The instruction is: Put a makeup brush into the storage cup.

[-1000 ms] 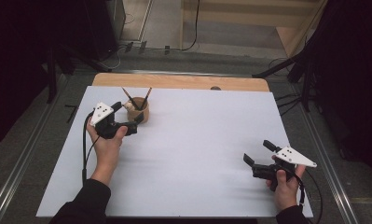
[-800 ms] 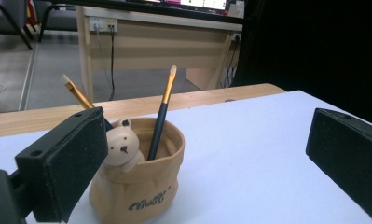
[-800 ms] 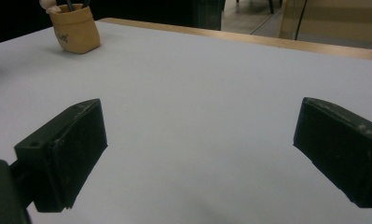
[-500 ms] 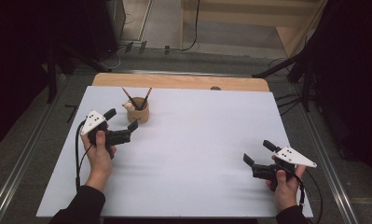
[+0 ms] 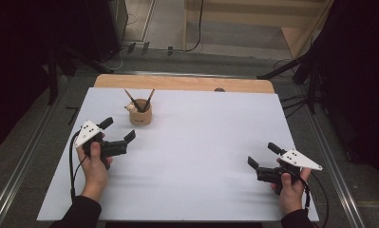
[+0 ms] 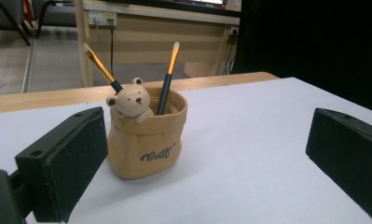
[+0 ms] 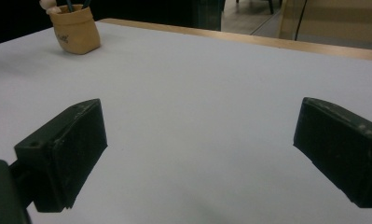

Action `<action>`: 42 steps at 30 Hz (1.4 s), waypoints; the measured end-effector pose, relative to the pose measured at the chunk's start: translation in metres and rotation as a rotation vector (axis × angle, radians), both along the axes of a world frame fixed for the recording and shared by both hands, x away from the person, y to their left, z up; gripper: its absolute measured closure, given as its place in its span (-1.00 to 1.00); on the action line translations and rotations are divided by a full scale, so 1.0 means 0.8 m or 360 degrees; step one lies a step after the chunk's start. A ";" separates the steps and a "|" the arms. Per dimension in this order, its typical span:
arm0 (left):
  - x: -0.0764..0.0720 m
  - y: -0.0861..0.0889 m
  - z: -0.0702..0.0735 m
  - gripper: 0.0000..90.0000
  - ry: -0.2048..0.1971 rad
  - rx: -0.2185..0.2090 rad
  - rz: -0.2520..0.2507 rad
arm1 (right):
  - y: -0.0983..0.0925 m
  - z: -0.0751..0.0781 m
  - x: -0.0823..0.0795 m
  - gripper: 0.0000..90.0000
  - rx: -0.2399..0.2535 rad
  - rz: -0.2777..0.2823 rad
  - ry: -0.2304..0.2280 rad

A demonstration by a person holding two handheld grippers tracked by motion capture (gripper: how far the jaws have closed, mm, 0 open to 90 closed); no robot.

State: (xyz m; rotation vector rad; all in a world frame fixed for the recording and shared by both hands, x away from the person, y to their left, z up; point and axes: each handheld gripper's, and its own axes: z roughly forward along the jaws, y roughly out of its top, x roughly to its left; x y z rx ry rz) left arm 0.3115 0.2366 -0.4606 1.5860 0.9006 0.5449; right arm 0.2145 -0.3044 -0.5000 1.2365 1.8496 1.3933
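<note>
A tan bag-shaped pen holder with a small bear figure on its rim stands upright on the white table sheet. Two brushes stick up out of it. My left gripper is open and empty, a short way in front and to the left of the holder, jaws wide apart. Near the table's front right, my right gripper is also open with nothing between its jaws, far from the holder.
A wooden tabletop strip shows beyond the white sheet's far edge. Metal rails run along both sides of the table. Cables lie on the floor behind, and dark curtains hang at left and right.
My left gripper has pulled back from beside the pen holder toward the front left. The holder stays upright where it was. The right gripper has not moved.
</note>
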 end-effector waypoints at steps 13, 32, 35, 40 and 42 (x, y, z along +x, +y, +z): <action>-0.020 0.016 -0.009 -1.00 0.0021 0.0006 0.0000 | 0.001 0.001 -0.001 -0.94 -0.0001 -0.0001 0.0000; -0.045 0.033 -0.007 -1.00 0.0005 -0.0001 -0.0007 | 0.001 0.002 -0.002 -0.94 -0.0002 -0.0008 0.0001; -0.048 0.036 -0.005 -1.00 -0.0003 -0.0007 -0.0002 | 0.001 0.002 -0.001 -0.94 -0.0003 -0.0008 -0.0003; -0.053 0.039 -0.004 -1.00 -0.0012 0.0015 -0.0005 | 0.001 0.002 -0.002 -0.94 -0.0008 -0.0009 -0.0006; -0.055 0.041 -0.004 -1.00 -0.0012 0.0015 -0.0007 | 0.001 0.002 -0.002 -0.94 -0.0008 -0.0009 -0.0004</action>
